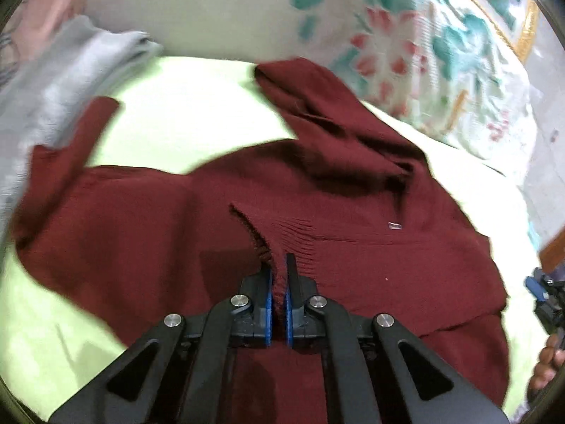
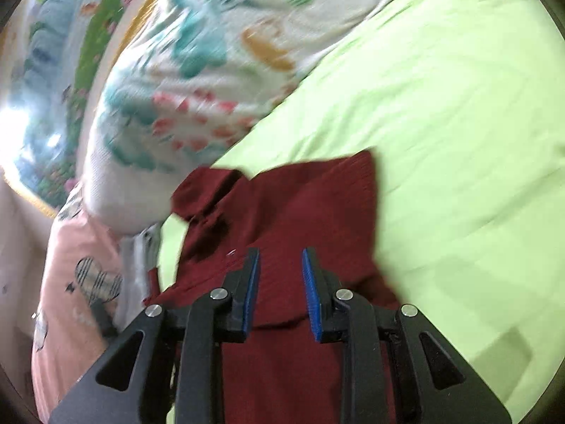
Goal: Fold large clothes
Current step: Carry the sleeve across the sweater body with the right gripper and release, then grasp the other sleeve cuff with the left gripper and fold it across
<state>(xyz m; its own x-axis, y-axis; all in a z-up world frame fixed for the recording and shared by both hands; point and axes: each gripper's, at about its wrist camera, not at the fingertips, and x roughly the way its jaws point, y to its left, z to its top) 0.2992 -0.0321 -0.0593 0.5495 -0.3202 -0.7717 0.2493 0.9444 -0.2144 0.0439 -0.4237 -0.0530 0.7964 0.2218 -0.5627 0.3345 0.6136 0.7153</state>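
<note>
Lime-green bedsheet [image 2: 441,113] underneath, floral quilt [image 2: 197,70] bunched along its edge, pink cartoon-print cloth [image 2: 70,282] beside; bright glare at left.

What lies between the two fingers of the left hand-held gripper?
A pinched ridge of the dark red knitted garment sits between the left hand-held gripper fingers, in the left wrist view.

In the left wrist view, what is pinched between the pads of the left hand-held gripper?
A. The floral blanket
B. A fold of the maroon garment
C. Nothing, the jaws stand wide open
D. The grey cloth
B: the left hand-held gripper has its blue pads closed on a bunched ridge of the maroon garment.
</note>
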